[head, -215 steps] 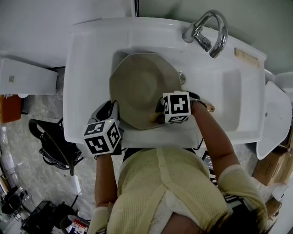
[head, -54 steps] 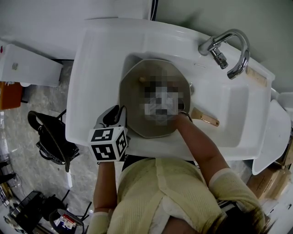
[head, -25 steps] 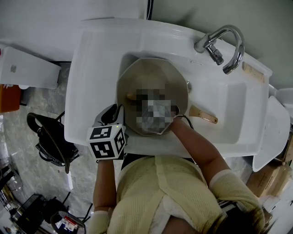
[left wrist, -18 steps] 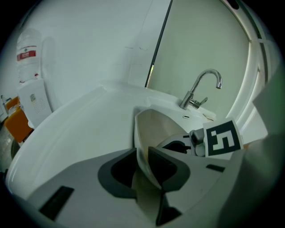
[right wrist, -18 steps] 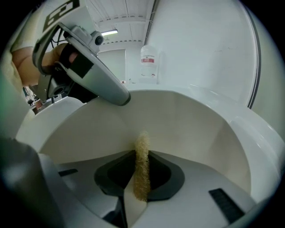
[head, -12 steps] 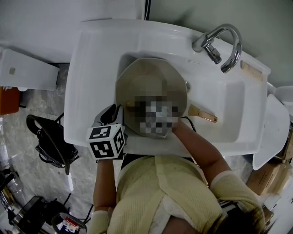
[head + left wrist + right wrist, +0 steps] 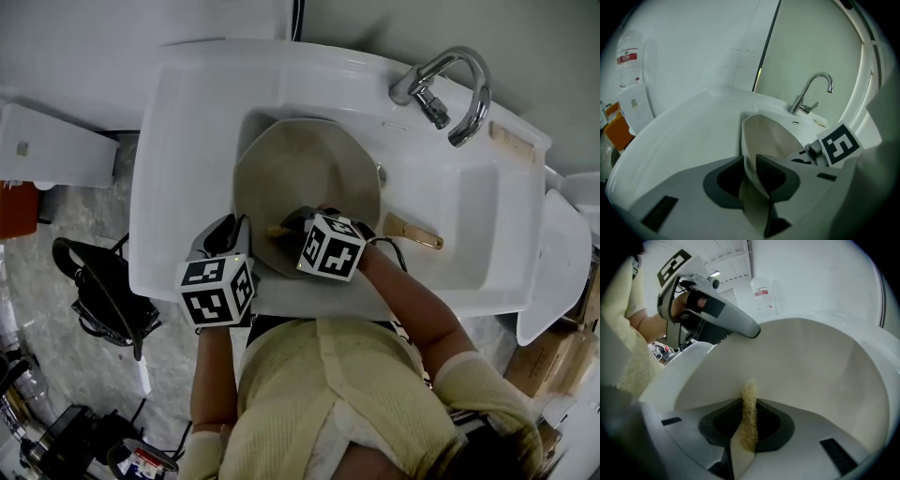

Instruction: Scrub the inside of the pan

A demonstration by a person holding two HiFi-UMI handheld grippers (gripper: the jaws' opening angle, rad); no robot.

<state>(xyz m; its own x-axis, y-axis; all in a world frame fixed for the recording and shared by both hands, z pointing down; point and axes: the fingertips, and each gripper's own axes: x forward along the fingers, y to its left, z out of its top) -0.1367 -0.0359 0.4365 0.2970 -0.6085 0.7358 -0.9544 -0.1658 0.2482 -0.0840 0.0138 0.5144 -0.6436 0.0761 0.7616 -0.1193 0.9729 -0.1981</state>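
Scrub pad (image 7: 749, 427): a coarse yellowish strip, pinched edge-on between the jaws of the right gripper (image 7: 749, 404). The jaws are closed down to the pad's thickness, and its free end sticks out ahead of them. In the right gripper view that end looks to be against the pale inner wall of the pan (image 7: 811, 366). I can't confirm how hard it bears.

Pan (image 7: 300, 169): sits in the bowl of the sink (image 7: 187, 141), mouth up, with the wooden handle (image 7: 412, 232) pointing off to my right. The left gripper (image 7: 750, 161) is clamped on the near-left rim, one jaw inside the wall and one outside, steadying it.

Change: over the last couple of seconds the pad has travelled from the far side of the pan floor, across the middle, to the near side. The right gripper (image 7: 291, 228) has come back toward the body with it. The left gripper has kept its bite on the rim throughout, and the pan has hardly shifted in the sink.

Reading: I take this as the tail of one pulling stroke, so the scrub is under way, not finished. The right-hand wall, toward the handle, probably still needs passes.

Faucet (image 7: 450, 80) stands behind the bowl. I see no water running.
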